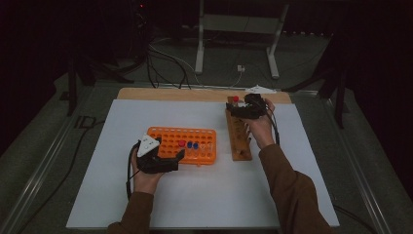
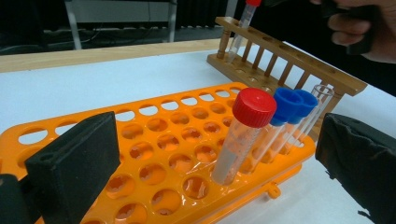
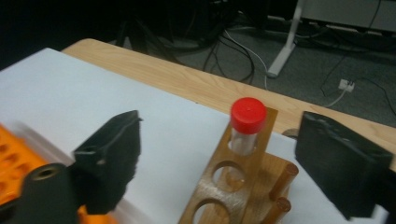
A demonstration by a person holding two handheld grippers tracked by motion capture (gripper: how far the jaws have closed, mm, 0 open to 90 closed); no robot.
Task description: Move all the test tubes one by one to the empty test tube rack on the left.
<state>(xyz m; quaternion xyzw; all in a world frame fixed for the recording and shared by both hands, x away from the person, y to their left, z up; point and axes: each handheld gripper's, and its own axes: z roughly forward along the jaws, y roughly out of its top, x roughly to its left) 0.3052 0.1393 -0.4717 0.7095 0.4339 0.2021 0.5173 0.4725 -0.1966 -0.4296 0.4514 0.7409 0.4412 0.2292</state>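
- The left gripper [image 1: 163,158] rests at the near left corner of the orange rack [image 1: 165,135], and its jaws stand wide apart with nothing between them.
- In the left gripper view, the orange rack [image 2: 154,140] lies between the two jaws, and a red-capped tube [image 2: 245,133] stands tilted in one of its holes, closer to the right jaw.
- Just beside this tube are two blue-capped tubes [image 2: 292,109] and one clear tube without cap [image 2: 314,112].
- The wooden rack [image 1: 238,136] lies to the right of the orange one, on the white table sheet [image 1: 97,161].
- The right gripper [image 1: 248,108] is at the far end of the wooden rack, jaws open.
- In the right gripper view, a second red-capped tube [image 3: 246,123] stands upright in the end hole of the wooden rack [image 3: 233,186], between the spread jaws, touching neither.
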